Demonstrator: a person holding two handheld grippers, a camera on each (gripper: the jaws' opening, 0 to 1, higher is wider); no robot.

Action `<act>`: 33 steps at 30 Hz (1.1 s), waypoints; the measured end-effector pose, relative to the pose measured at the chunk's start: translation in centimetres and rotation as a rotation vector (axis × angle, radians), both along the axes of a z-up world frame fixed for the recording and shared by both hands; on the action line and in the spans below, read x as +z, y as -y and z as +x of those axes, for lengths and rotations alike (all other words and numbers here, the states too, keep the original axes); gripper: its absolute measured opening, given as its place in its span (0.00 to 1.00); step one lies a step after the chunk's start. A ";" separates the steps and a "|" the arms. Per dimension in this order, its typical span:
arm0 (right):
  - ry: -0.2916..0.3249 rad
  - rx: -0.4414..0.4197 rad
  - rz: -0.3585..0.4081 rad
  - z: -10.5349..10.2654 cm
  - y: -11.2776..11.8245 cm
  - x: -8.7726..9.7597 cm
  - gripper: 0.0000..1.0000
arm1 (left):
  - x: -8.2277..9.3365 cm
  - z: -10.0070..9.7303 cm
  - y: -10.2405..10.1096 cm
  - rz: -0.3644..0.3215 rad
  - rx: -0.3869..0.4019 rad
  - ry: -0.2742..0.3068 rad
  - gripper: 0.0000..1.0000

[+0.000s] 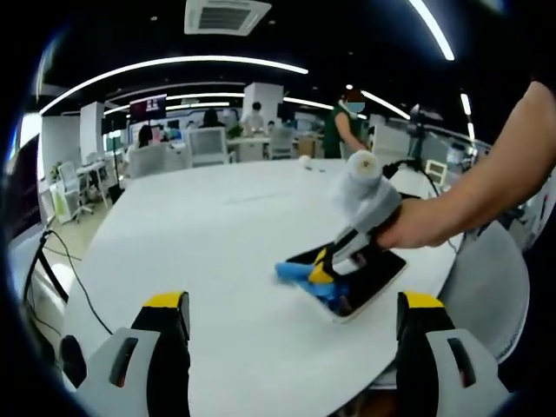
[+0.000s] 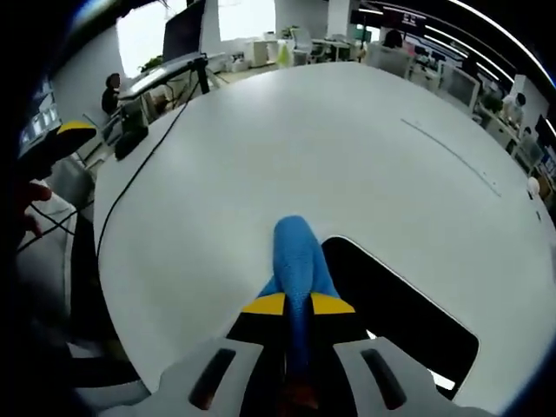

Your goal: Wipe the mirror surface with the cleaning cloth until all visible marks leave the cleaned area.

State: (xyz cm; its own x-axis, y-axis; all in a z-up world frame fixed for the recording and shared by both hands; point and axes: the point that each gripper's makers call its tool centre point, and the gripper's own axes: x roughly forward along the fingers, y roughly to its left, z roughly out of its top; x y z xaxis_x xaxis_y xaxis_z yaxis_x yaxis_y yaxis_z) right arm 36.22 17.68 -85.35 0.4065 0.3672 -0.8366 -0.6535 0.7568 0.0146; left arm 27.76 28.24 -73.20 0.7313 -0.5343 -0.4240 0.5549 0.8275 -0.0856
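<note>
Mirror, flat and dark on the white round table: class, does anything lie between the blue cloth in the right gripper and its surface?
Nothing visible does. The right gripper is shut on the blue cleaning cloth, which lies at the edge of the dark white-rimmed mirror on the white round table. The left gripper is open, back from the mirror.

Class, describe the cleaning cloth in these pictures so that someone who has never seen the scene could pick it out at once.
Start with the big white round table. Toward its near edge lies a flat dark rectangular mirror with a pale rim. The cleaning cloth is the bright blue bundle pinched in the right gripper, pressed down at the mirror's edge; nothing else on the table is blue.
</note>
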 end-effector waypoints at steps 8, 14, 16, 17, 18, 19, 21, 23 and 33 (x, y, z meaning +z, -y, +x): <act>0.022 0.014 0.012 -0.3 -0.1 0.1 0.03 | 0.0 0.1 0.2 -0.001 0.004 -0.007 1.00; 0.054 0.064 0.001 -0.4 -0.1 0.1 0.03 | 0.3 0.0 0.3 0.000 0.008 -0.005 1.00; 0.056 0.074 0.002 -0.3 -0.1 0.1 0.03 | 0.2 0.0 0.2 0.002 0.010 -0.007 1.00; 0.055 0.077 0.007 -0.2 0.0 0.0 0.03 | 0.3 0.0 0.2 0.003 0.012 -0.006 1.00; 0.056 0.081 0.009 -0.2 0.0 0.0 0.03 | 0.4 0.0 0.1 0.005 0.015 -0.002 1.00; 0.060 0.086 0.012 -0.2 0.0 0.0 0.03 | 0.3 0.0 0.0 0.006 0.018 0.002 1.00; 0.065 0.090 0.018 -0.2 0.0 0.0 0.03 | 0.4 0.1 -0.1 0.004 0.022 0.005 1.00; 0.036 0.051 0.075 -0.1 0.1 0.0 0.03 | 0.5 0.0 -0.1 0.006 0.025 0.005 1.00; 0.067 0.112 0.060 -0.5 0.7 0.2 0.03 | 0.2 0.3 0.0 -0.002 0.031 0.000 1.00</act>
